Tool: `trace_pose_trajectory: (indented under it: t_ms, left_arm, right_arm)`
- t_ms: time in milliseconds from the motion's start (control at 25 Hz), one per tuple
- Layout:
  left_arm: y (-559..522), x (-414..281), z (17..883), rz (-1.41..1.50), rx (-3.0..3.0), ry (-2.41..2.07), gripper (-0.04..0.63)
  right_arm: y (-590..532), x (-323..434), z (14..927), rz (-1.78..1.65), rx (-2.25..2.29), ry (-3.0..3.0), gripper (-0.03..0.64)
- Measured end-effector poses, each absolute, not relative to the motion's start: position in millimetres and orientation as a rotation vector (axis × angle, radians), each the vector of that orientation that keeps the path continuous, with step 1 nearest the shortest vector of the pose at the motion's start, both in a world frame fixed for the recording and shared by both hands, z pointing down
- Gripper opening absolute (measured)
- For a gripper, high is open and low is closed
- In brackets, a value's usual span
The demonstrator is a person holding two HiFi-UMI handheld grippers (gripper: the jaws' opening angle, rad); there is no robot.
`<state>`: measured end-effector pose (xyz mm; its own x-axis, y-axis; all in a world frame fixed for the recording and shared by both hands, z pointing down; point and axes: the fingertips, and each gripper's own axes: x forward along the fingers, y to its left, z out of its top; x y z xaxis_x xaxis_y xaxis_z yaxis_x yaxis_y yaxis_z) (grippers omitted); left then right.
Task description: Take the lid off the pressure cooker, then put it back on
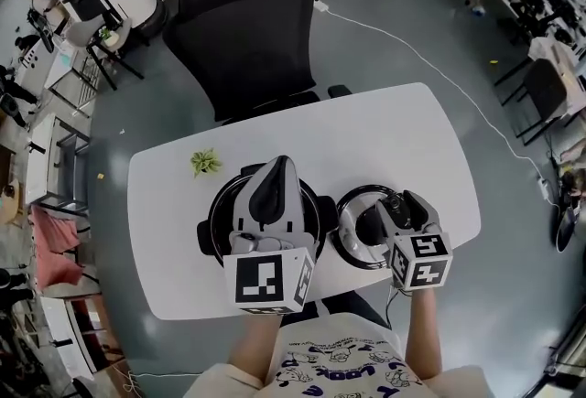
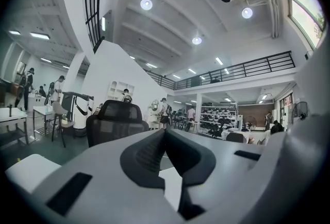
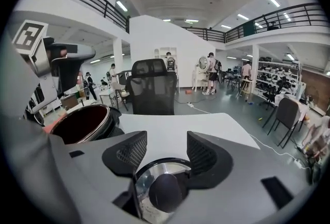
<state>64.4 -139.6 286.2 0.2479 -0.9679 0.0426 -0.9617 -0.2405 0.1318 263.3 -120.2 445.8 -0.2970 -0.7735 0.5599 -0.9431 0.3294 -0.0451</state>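
One lid (image 1: 351, 220) near the table (image 1: 385, 131) edge.

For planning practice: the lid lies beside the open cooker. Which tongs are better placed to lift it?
Right: the right tongs stand open around the knob of the lid; the left tongs are shut, above the cooker.

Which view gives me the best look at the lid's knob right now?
Right gripper view: the knob sits close below the right gripper's open jaws. Head view shows the lid, knob partly covered. Left gripper view misses it.
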Motion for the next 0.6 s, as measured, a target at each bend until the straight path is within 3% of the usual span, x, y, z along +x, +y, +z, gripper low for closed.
trace_pose_trajectory:
  t_ms: [600]
  left_arm:
    - [-150.8,61.4,313.7,-0.004,2.334,-1.827,0.014]
  right_arm:
    - [-95.4,259.3,533.3,0.624,1.262,-1.996,0.337]
